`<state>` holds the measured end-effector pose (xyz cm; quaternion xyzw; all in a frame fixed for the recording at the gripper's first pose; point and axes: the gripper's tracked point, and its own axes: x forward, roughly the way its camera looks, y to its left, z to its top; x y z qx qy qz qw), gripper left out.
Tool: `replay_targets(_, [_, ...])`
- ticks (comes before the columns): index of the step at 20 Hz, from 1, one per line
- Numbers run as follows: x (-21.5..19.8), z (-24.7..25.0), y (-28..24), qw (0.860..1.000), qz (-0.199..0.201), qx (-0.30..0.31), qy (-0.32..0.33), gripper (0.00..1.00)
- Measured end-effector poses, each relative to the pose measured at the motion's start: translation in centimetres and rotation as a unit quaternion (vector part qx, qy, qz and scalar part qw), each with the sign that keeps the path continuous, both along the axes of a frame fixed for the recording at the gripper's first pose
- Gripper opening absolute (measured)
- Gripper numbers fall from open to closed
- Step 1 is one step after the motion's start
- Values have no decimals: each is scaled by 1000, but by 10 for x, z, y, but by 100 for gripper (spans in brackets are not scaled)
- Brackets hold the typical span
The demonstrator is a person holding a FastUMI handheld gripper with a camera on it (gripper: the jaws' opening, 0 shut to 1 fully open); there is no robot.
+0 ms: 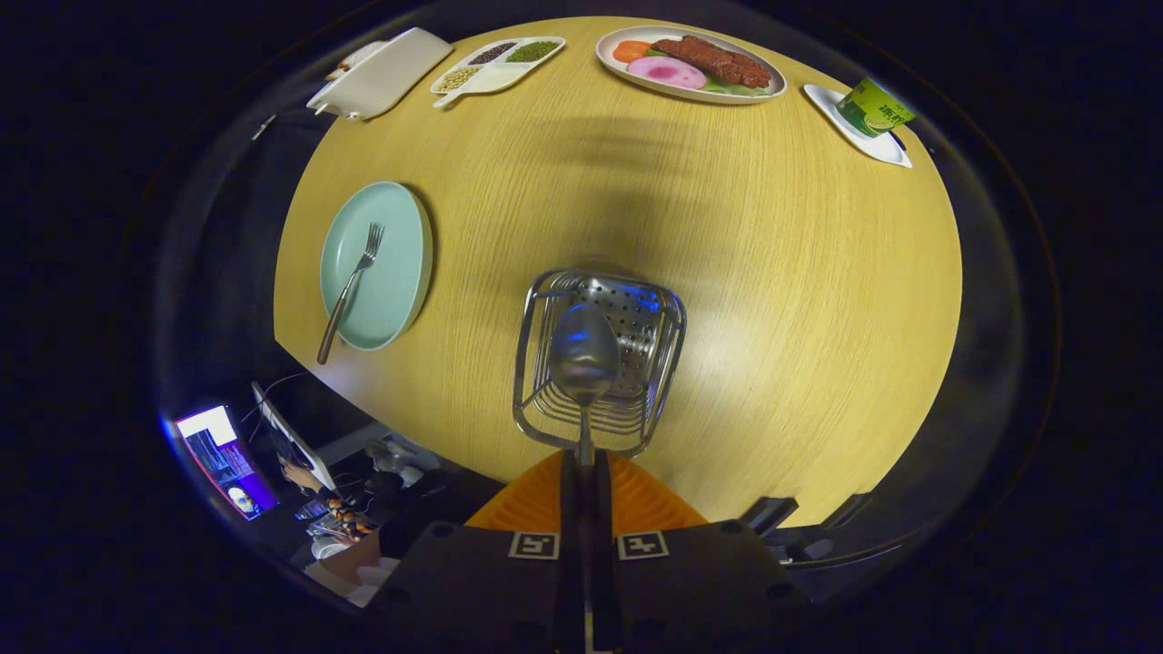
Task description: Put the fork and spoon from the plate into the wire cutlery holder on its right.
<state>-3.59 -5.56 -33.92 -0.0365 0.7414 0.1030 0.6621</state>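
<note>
claw [584, 459] gripping one spoon [583, 356], one fork [351, 290] plated

Claw [585, 459] body: wide dark matte housing, angular, sloping off at both sides. Two square black-and-white fiducial markers [534, 545] sit on its front face, one on each side of the centre slot. Small round screw holes [730, 527] dot the top of the housing. Two narrow fingers [570, 481] run forward, pressed close together. Ribbed fan-shaped panels flare out beside them.
</note>
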Motion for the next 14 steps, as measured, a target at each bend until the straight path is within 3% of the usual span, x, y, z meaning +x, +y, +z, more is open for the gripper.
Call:
replay_targets(5, [5,5,0,1000,-9,5,-17,17])
replay_targets(6, [9,9,-3,1000,-12,2,-27,35])
replay_targets(7, [12,13,-5,999,-21,6,-40,40])
replay_targets(10, [28,36,-5,994,-46,22,-94,90])
replay_targets(11, [34,45,-5,991,-53,26,-118,96])
replay_targets(14, [49,77,1,977,-91,47,-186,100])
